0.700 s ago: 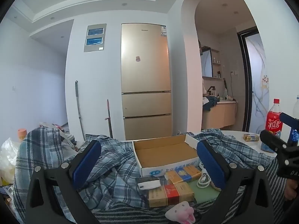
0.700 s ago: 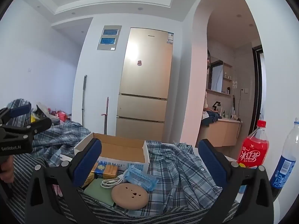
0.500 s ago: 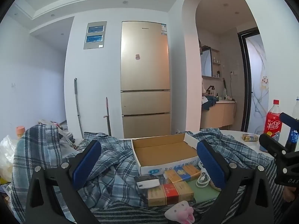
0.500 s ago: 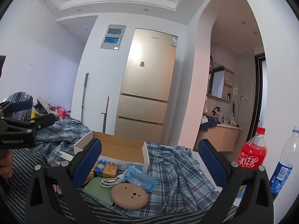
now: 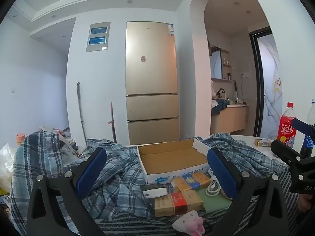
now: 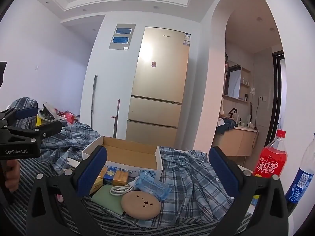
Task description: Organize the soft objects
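While both tongs, left point(image 5: 157, 169) and right point(image 6: 158, 169), hang wide open, empty, over surface's near edge: plaid shirt point(image 6: 189, 175) sprawls beside cardboard box point(image 5: 171, 157), likely awaiting folding.

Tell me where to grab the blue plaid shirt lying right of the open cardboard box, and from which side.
Take the blue plaid shirt by one of the raised folds in its middle, coming from above with the right gripper, whose jaws stand open and empty. The cloth lies crumpled, so its ridges probably give the pads something to pinch. The open cardboard box and round tan disc crowd its left edge.
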Available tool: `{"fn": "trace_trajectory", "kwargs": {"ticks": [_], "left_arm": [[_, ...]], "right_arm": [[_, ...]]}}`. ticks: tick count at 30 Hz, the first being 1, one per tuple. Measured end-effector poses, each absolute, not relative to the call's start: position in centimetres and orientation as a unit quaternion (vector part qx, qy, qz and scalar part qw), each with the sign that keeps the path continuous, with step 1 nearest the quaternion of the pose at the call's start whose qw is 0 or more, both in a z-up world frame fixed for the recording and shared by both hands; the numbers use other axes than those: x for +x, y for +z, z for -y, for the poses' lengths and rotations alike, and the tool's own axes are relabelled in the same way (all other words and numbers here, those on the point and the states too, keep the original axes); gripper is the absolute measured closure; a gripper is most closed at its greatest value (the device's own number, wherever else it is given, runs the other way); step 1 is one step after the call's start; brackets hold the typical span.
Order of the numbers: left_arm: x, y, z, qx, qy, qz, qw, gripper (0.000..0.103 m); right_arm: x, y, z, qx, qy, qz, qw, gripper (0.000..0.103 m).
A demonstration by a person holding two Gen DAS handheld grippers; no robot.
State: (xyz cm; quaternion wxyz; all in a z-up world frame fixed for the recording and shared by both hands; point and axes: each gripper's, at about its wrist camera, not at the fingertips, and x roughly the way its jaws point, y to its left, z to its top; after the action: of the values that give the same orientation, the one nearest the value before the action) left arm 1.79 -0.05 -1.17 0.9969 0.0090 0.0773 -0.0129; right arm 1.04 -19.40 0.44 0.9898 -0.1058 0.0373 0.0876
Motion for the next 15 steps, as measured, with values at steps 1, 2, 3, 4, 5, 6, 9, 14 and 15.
{"fn": "trace_trajectory", "kwargs": {"ticks": [1, 2, 3, 4, 5, 6, 9, 14, 15], "left_arm": [[1.5, -1.1, 0.0, 0.010, -0.013, -0.075, 0.997, 0.000], [1.4, -1.0, 0.1, 0.013, -0.013, -0.074, 0.997, 0.000], [1.6, -1.2, 0.2, 0.016, -0.013, -0.076, 0.997, 0.000], [1.4, -1.1, 0.2, 0.016, -0.013, -0.075, 0.997, 0.000], [1.5, -1.2, 0.2, 0.016, -0.013, -0.075, 0.997, 0.000], [1.5, -1.2, 0.2, 0.016, -0.013, -0.075, 0.997, 0.000], [1.2, -1.2, 0.3, 0.015, -0.004, -0.073, 0.997, 0.000], [1.1, -1.1, 0.2, 0.012, -0.002, -0.078, 0.997, 0.000], [1.0, -1.1, 0.2, 0.012, -0.002, -0.077, 0.997, 0.000]], "right_arm": [[1.0, 0.5, 19.7, -0.101, 0.086, -0.034, 0.991, 0.000], [1.1, 0.4, 19.9, -0.095, 0.085, -0.033, 0.991, 0.000], [1.1, 0.4, 20.1, -0.091, 0.082, -0.034, 0.992, 0.000], [1.3, 0.4, 20.2, -0.087, 0.077, -0.037, 0.993, 0.000], [1.4, 0.5, 20.3, -0.084, 0.074, -0.040, 0.993, 0.000], [1.5, 0.5, 20.4, -0.080, 0.075, -0.043, 0.993, 0.000], [1.7, 0.5, 20.6, -0.075, 0.075, -0.049, 0.993, 0.000], [1.7, 0.5, 20.8, -0.077, 0.074, -0.049, 0.993, 0.000], [1.6, 0.5, 20.8, -0.078, 0.074, -0.049, 0.993, 0.000]]}}
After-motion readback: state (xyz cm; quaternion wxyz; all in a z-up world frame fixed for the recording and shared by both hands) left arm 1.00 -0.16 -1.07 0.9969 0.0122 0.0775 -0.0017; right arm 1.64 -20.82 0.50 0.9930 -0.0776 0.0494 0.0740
